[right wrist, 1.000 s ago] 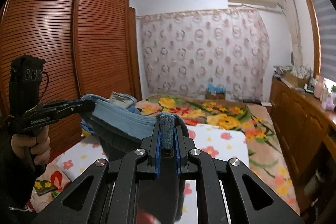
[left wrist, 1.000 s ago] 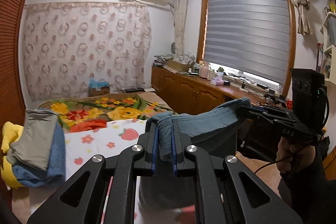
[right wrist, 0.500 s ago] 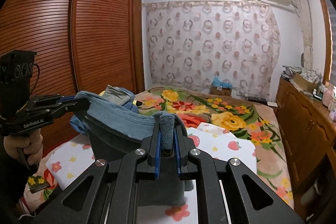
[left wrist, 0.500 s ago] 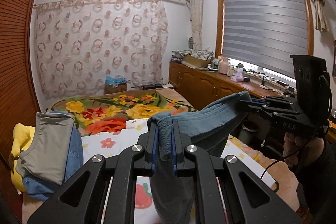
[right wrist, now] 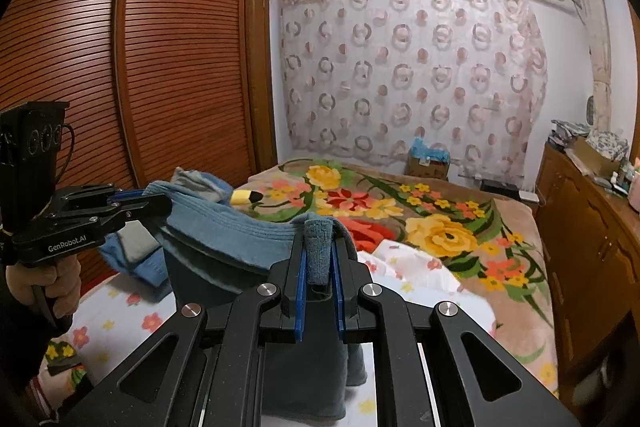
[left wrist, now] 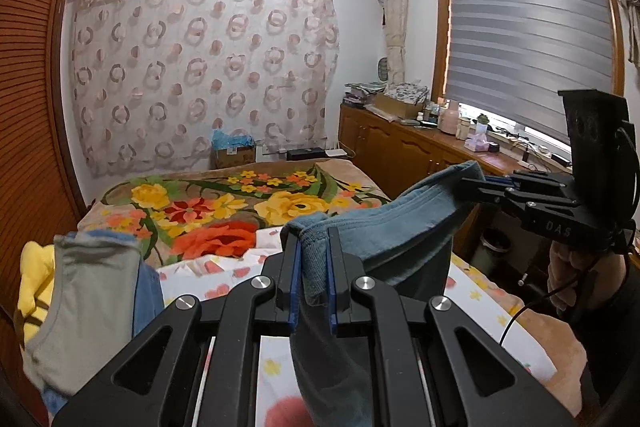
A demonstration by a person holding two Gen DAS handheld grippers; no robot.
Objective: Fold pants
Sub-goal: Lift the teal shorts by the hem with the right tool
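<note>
We carry the blue-grey soft cotton pants (left wrist: 384, 227) further over the floral bed (right wrist: 440, 227), both grippers' fingers (left wrist: 334, 267) still clenched on the waistband, ready to lay flat.

place: home bedroom | signs: bed (left wrist: 248, 211), wardrobe (right wrist: 120, 67), curtain (left wrist: 200, 75)

Only two bits of text I can actually make out. The left gripper (right wrist: 158, 205), seen from the right wrist cam, has "GenRobot.AI" in white on its black body. From the left wrist cam, the right gripper (left wrist: 474, 183) shows white letters that look like "DAS" on its side, probably part of something longer. Everything else is too small or blurry.
</note>
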